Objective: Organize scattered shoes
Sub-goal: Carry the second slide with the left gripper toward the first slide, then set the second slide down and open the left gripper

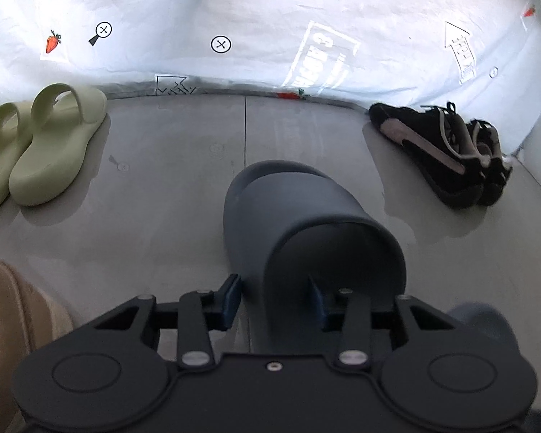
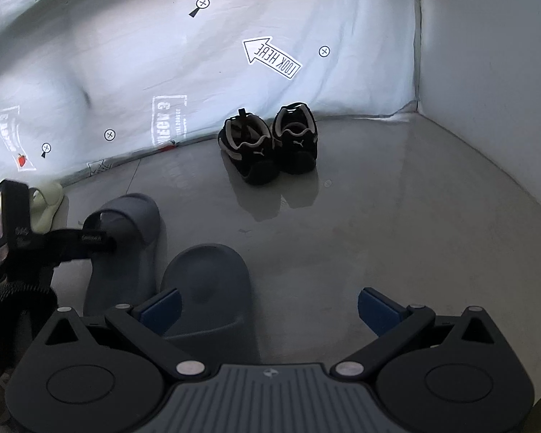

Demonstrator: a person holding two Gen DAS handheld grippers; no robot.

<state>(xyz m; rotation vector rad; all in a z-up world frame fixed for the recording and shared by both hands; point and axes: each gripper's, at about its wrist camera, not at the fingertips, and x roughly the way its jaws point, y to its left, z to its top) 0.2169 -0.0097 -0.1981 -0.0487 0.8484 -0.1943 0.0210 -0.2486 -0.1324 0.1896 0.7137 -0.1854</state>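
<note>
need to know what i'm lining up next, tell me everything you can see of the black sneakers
The black sneakers are a low-cut pair in what looks like suede, with pale side stripes, pale collar linings and black laces. They stand upright side by side on the grey floor, heels toward the right gripper's camera, toes near the white printed sheet. Nothing else touches them.

Grey glossy floor [image 2: 396,234] open toward right wall corner. Obstacles: black suede sneakers [image 2: 270,144] at back edge, pale-green foam slides [image 1: 36,151] left, dark-blue rubber slides [image 2: 205,281] near front.

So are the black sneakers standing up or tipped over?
Standing up. In the right wrist view both black sneakers rest on their soles, openings facing up, side by side on the floor.
</note>
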